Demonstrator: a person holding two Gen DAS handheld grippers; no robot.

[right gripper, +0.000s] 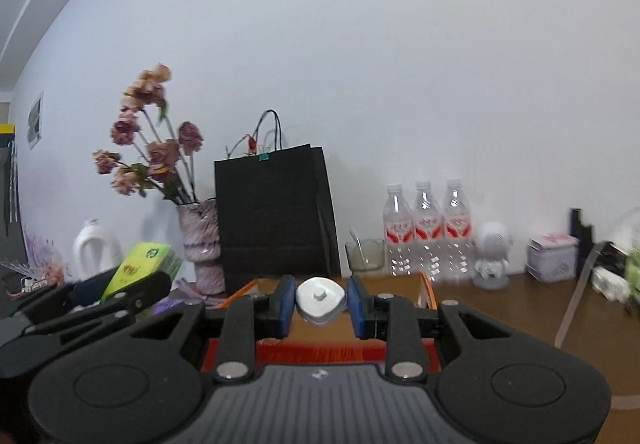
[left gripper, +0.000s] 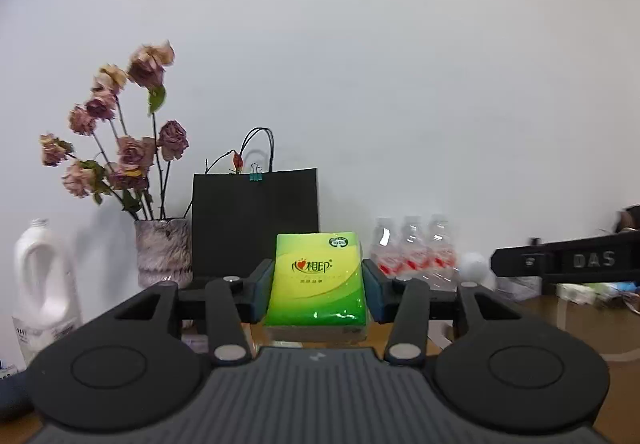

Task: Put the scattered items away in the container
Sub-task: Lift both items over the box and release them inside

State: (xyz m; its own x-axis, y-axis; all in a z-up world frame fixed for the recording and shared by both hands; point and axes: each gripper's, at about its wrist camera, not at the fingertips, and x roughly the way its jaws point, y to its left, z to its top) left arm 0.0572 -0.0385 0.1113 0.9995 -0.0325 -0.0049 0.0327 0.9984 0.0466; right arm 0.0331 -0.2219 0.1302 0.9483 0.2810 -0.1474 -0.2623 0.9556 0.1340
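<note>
Along the back wall a row of obstacles stood close together: a white plastic jug (right gripper: 96,248), a mottled vase of dried roses (right gripper: 202,244), a black paper bag (right gripper: 276,212), a small glass cup (right gripper: 365,255), three clear water bottles (right gripper: 428,228), a white figurine (right gripper: 492,256) and a pale tin box (right gripper: 552,258). In front of the bottles and figurine, the brown wooden tabletop (right gripper: 500,308) lay open. At the left, the other gripper (right gripper: 100,296) with its green tissue pack (right gripper: 140,264) blocked passage.
</note>
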